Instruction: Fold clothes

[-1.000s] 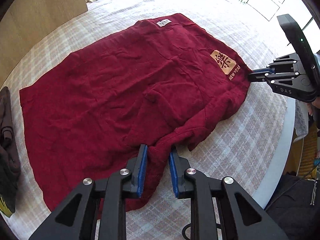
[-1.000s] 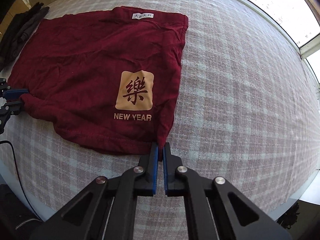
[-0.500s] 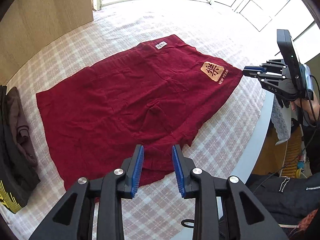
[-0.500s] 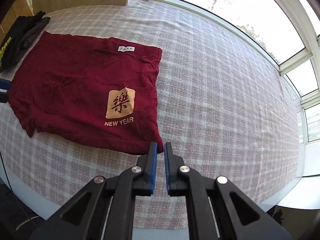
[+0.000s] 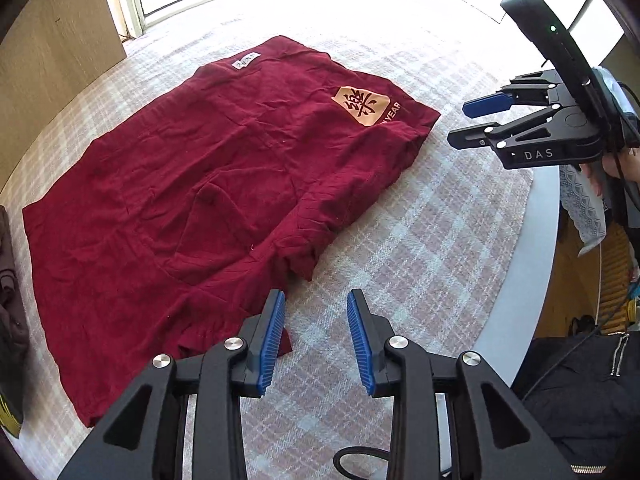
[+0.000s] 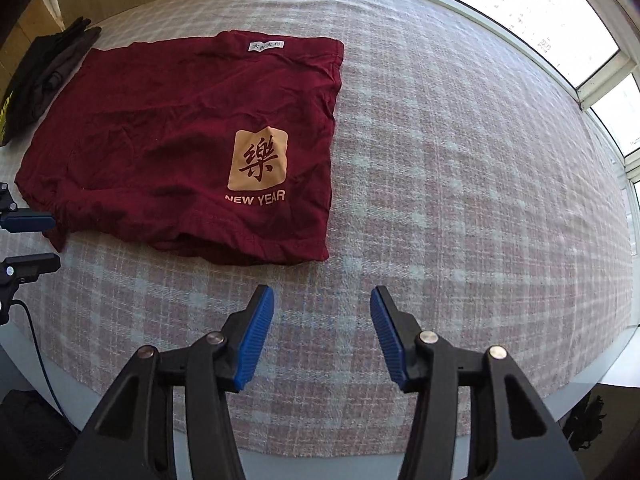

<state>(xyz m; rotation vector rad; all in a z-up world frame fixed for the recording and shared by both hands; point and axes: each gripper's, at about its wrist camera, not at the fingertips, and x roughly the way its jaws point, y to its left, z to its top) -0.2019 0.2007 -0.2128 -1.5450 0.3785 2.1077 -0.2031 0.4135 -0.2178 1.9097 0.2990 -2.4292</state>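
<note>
A dark red shirt (image 5: 192,200) with a tan "NEW YEAR" patch (image 6: 258,160) lies folded flat on the checked cloth; its near edge is doubled over. In the left wrist view my left gripper (image 5: 316,304) stands open just off the shirt's near edge, nothing between its blue pads. My right gripper (image 6: 322,300) is open above bare cloth, a short way from the shirt's near right corner (image 6: 320,254). In the left wrist view the right gripper (image 5: 476,120) hangs open beside the patch corner. The left gripper (image 6: 36,240) shows at the left edge of the right wrist view.
The table (image 5: 536,240) has a pale rim at the right; the checked cloth (image 6: 460,160) covers it. A pile of dark clothes (image 6: 44,76) lies beyond the shirt's far end. Windows (image 6: 520,0) run along the far side. A black bag (image 5: 580,392) sits below the rim.
Both grippers have opened and let go of the shirt's near edge, then drawn back from it. The shirt now lies flat with that edge released.
</note>
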